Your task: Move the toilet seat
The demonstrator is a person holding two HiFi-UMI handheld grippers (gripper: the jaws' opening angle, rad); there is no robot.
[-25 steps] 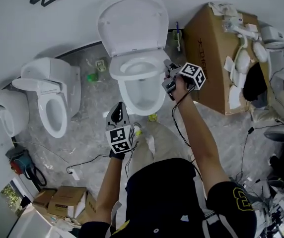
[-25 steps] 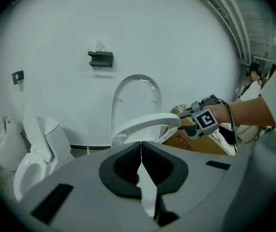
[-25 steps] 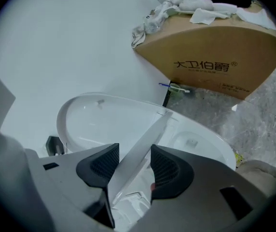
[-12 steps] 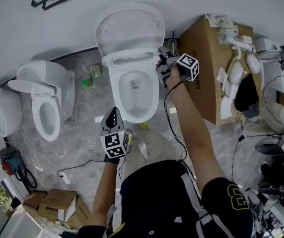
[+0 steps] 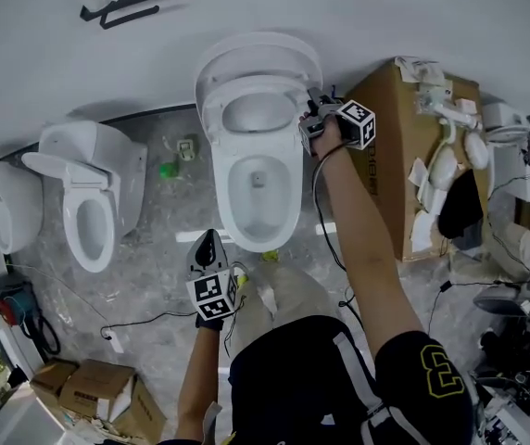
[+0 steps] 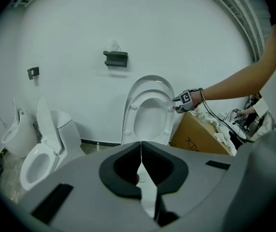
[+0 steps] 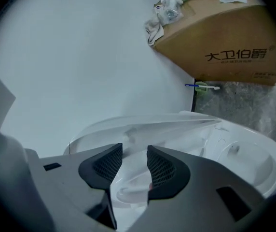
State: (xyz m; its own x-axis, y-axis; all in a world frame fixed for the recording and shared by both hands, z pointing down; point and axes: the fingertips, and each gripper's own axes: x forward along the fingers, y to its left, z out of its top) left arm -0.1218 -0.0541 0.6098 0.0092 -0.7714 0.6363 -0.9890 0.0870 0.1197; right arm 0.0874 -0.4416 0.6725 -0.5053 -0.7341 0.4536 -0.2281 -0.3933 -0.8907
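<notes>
Holds left tool [image 5: 208,241] shut and empty at 6 o'clock, before the toilet bowl [image 5: 260,207]. Beyond, toward 12 o'clock, toilet seat [image 5: 214,123] tipped up against lid [image 5: 256,49]. Closing right tool [image 5: 311,120], half-spread, at seat's 3 o'clock rim, edge between jaws, not visibly pinched.

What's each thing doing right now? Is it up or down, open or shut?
Middle toilet's seat, raised against the lid.
Middle toilet's lid, up.
Left toilet, lid up, seat down.
Right tool, jaws apart and closing, seat's edge between them.
Left tool, shut, empty.
Cardboard box, open, white parts on top.
</notes>
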